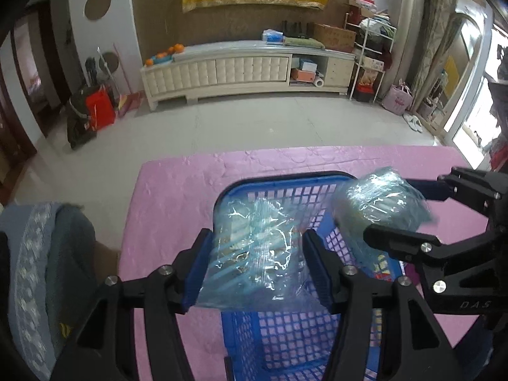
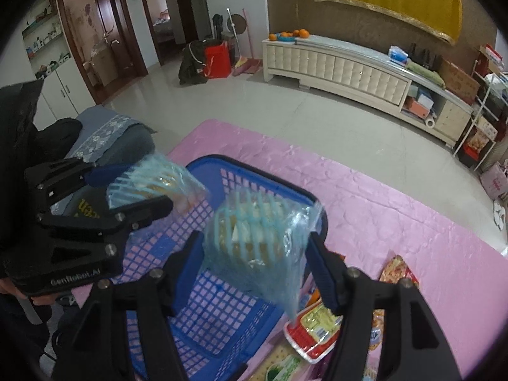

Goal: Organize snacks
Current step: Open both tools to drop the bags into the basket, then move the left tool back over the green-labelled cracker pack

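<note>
Both grippers, L [image 1: 254, 263] & R [image 2: 254, 260], each clamped on a clear blue-striped plastic snack pack [image 1: 254, 247] [image 2: 257, 231], hover over the blue plastic lattice basket [image 1: 285, 333], prob. to drop them in.

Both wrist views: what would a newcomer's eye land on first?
Two clear, blue-striped snack packets over the blue basket: one packet between the left claw's pads, the other in the right claw. Around the basket spreads a pink tablecloth, with more snack packs at its near right.
</note>
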Demonstrator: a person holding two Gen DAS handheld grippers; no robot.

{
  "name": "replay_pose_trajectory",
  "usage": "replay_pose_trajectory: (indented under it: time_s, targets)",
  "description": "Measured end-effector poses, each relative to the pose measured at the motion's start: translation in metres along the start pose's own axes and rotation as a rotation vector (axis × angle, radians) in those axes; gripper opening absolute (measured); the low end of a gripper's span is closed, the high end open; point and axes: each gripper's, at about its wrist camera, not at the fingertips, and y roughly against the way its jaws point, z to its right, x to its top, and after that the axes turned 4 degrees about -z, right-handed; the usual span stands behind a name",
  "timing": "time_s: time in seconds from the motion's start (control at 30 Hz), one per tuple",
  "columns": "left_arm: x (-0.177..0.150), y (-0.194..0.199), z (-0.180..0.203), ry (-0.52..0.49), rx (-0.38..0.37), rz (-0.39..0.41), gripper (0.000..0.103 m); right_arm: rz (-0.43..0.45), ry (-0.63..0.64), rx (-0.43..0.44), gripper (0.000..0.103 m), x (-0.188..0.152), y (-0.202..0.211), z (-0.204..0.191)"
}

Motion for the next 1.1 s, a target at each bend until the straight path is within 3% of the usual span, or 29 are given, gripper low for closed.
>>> replay_pose_trajectory:
  time_s: [0.1, 0.17, 0.47, 1.1]
  targets:
    - [0.003, 0.001, 0.005, -0.027, 0.057, 0.028, 0.078, 0.007, 0.015, -0.029, 0.082, 0.0, -0.002, 0.001]
    - [0.002, 0.003, 0.007, -0.029, 0.068, 0.031, 0.078, 0.021, -0.004, -0.055, 0.088, -0.003, 0.003, 0.005]
    - [-0.016, 0.028, 0.021, -0.029, 0.03, 0.014, 0.078, 0.036, -0.053, -0.08, 0.09, -0.021, 0.041, 0.014]
    - [-0.048, 0.108, 0.078, -0.037, -0.028, 0.091, 0.078, 0.095, -0.127, -0.088, 0.09, -0.075, 0.128, 0.026]
